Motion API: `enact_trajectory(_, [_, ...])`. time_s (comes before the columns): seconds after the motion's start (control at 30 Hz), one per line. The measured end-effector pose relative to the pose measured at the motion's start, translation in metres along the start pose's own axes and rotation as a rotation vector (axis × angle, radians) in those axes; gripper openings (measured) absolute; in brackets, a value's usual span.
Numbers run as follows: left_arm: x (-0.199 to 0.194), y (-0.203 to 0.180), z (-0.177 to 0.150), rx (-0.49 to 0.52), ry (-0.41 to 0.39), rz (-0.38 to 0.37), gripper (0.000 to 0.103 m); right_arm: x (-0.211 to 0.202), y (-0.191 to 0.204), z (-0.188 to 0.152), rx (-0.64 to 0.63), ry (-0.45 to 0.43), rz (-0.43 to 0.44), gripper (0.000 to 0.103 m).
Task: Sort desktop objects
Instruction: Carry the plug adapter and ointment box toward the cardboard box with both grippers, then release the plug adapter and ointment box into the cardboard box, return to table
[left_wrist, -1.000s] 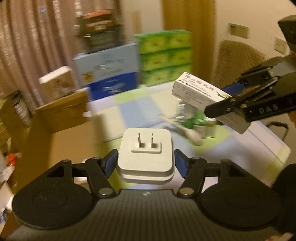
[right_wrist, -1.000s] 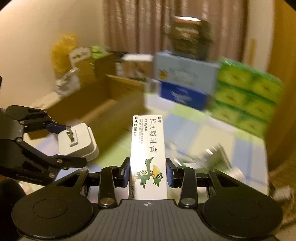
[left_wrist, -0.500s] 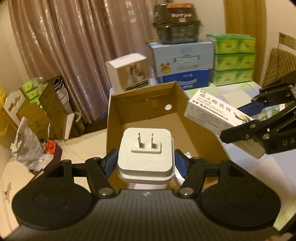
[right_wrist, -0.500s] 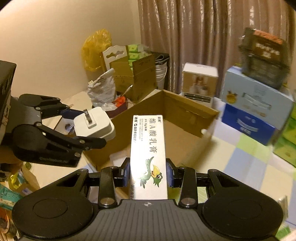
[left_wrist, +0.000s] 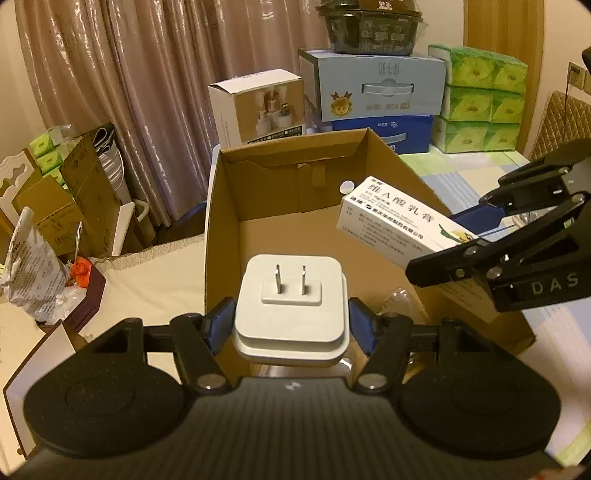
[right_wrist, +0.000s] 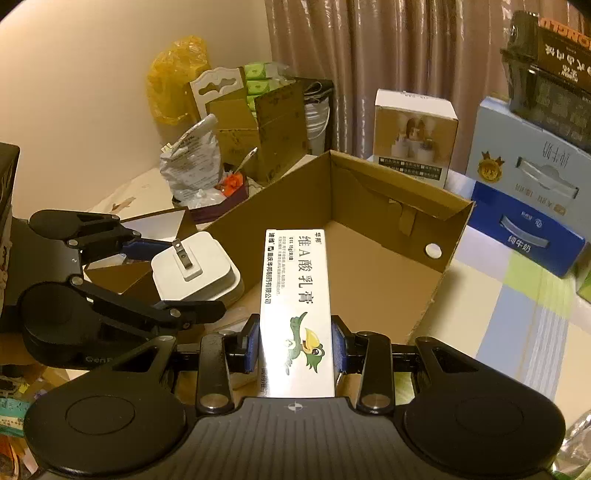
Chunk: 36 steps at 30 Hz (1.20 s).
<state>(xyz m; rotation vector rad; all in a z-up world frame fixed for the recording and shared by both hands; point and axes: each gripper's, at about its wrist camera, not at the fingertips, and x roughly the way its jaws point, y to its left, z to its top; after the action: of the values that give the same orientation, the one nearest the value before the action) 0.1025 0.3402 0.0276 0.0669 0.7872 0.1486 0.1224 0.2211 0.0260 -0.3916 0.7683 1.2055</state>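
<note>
My left gripper (left_wrist: 291, 325) is shut on a white plug adapter (left_wrist: 291, 314), prongs facing up, held over the near edge of an open cardboard box (left_wrist: 221, 221). My right gripper (right_wrist: 295, 347) is shut on a white ointment carton (right_wrist: 295, 295) with a green bird print, held over the same box (right_wrist: 369, 206). In the left wrist view the right gripper (left_wrist: 480, 240) comes in from the right with the carton (left_wrist: 391, 225) above the box's right wall. In the right wrist view the left gripper (right_wrist: 184, 280) holds the adapter (right_wrist: 195, 273) at the left. Clear plastic lies in the box bottom.
Stacked cartons stand behind the box: a white product box (left_wrist: 258, 107), a light blue case (left_wrist: 373, 85), green tissue packs (left_wrist: 480, 99). Bags and cardboard (left_wrist: 55, 206) crowd the left. A pastel checked cloth (right_wrist: 524, 306) covers the table to the right.
Both grippers swung left from the checked table to over the open cardboard box, each still holding its object. In the last half second they moved slightly closer to the box.
</note>
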Motion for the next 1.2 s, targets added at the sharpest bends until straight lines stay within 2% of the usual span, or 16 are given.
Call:
enact_trajectory(0.17, [0.002,0.005,-0.004,-0.017,0.008,0.006,0.063,0.006,-0.002,-0.002,0.009,0.006,-0.005,0.035])
enact_trajectory(0.53, [-0.034,0.017,-0.015,-0.044,-0.057,0.047,0.067,0.014,0.004,-0.003,0.011,0.009,-0.018,0.037])
enact_trajectory(0.57, [-0.037,0.017,-0.015,-0.046,-0.060,0.050,0.067,0.013,0.004,-0.003,0.011,0.001,-0.017,0.039])
enact_trajectory(0.63, [-0.043,0.017,-0.017,-0.056,-0.071,0.052,0.067,0.008,0.005,-0.001,0.012,-0.019,-0.017,0.056])
enact_trajectory(0.87, [-0.070,0.001,-0.020,-0.068,-0.105,0.050,0.073,-0.039,0.001,-0.003,0.021,-0.097,-0.027,0.067])
enact_trajectory(0.93, [-0.080,-0.011,-0.019,-0.063,-0.119,0.042,0.075,-0.060,-0.002,-0.009,0.027,-0.124,-0.033,0.074])
enact_trajectory(1.03, [-0.092,-0.029,-0.017,-0.062,-0.137,0.027,0.080,-0.094,-0.008,-0.023,0.029,-0.159,-0.060,0.085])
enact_trajectory(1.2, [-0.115,-0.067,-0.013,-0.050,-0.177,-0.015,0.088,-0.151,-0.028,-0.062,0.070,-0.193,-0.128,0.096])
